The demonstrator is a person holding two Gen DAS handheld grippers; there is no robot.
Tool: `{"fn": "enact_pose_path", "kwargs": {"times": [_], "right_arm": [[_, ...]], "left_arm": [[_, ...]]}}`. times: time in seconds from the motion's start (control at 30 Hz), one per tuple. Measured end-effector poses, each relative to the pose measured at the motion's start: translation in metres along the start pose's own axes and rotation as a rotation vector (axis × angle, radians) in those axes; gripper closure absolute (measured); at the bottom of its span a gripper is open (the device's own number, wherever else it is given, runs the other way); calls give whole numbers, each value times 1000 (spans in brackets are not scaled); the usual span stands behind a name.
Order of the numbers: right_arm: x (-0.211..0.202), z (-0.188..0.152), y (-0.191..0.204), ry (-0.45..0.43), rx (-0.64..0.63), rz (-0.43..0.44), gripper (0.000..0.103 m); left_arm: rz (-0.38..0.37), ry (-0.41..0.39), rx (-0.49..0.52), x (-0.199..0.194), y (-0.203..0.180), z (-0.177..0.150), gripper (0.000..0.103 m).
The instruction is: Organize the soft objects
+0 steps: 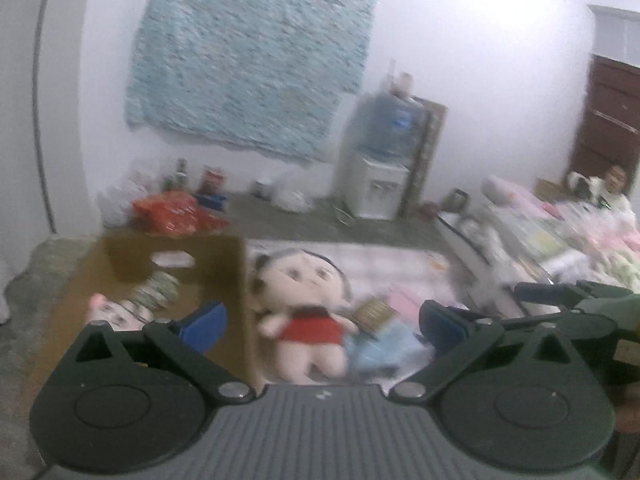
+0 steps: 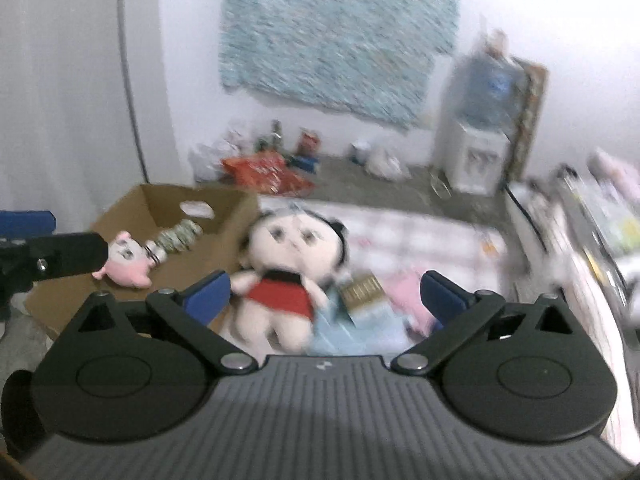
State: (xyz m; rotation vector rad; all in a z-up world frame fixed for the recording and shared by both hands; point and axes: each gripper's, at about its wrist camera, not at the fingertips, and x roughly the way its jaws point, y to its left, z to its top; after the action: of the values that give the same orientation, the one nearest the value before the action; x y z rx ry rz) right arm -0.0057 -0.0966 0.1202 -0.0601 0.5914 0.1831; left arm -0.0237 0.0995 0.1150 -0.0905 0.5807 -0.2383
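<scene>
Cardboard box (image 2: 160, 220) is already holding a pink plush (image 2: 124, 260) (plus a striped one), while the red-dressed doll (image 2: 288, 272) is lying beside it on the mat, both grippers (image 1: 320, 320) (image 2: 324, 300) gaping empty.

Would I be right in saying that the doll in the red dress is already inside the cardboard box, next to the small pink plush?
Not quite: the doll in the red dress lies outside the cardboard box, on the mat beside it, as the right wrist view shows. Only the small pink plush is inside the box.
</scene>
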Motion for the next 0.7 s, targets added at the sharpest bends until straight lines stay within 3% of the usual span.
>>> {"fn": "enact_pose_path", "kwargs": {"times": [0.33, 0.7], "right_arm": [[-35, -80, -59, 103, 120, -137, 1], [-26, -112, -100, 159, 220, -186, 1]], "left_arm": [[-55, 94, 90, 30, -68, -40, 0], [-29, 144, 172, 60, -109, -63, 0]]}}
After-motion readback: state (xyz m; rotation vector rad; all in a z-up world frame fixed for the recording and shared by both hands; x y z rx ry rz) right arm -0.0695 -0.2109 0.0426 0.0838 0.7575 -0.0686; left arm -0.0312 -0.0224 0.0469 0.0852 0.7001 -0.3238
